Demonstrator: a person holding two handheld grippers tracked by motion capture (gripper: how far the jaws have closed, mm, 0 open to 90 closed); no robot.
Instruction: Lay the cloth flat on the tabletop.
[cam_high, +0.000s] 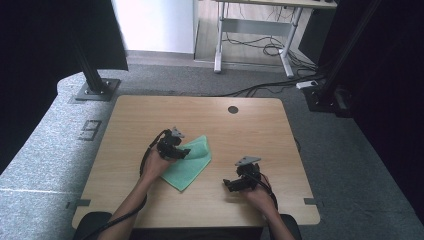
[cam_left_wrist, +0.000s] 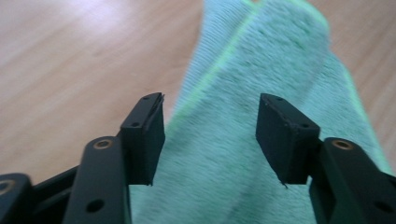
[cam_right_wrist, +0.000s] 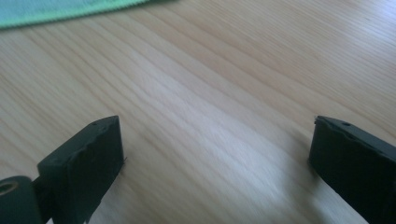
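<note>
Black jaws of the left hand-held gripper (cam_left_wrist: 210, 137) stood apart over a folded green cloth (cam_left_wrist: 261, 93) at centre frame; the right hand-held gripper (cam_right_wrist: 217, 163) gaped above bare table (cam_right_wrist: 210, 84).

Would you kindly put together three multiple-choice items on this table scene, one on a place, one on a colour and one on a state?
1. Where does the cloth lie on the table?
A. By the left gripper
B. Under the right gripper
C. At the far edge, on the round hole

2. What colour is the cloth?
A. Red
B. Green
C. White

3. How do the left gripper's jaws stand?
A. Pressed shut on a fold of the cloth
B. Apart, over the cloth
C. Shut on bare wood

Key: 1 A, since the high view shows the left gripper at the cloth's near-left part; 2 B, as the left gripper view shows mint-green pile; 3 B, because that view shows both pads spread with cloth visible between them, unpinched.
</note>
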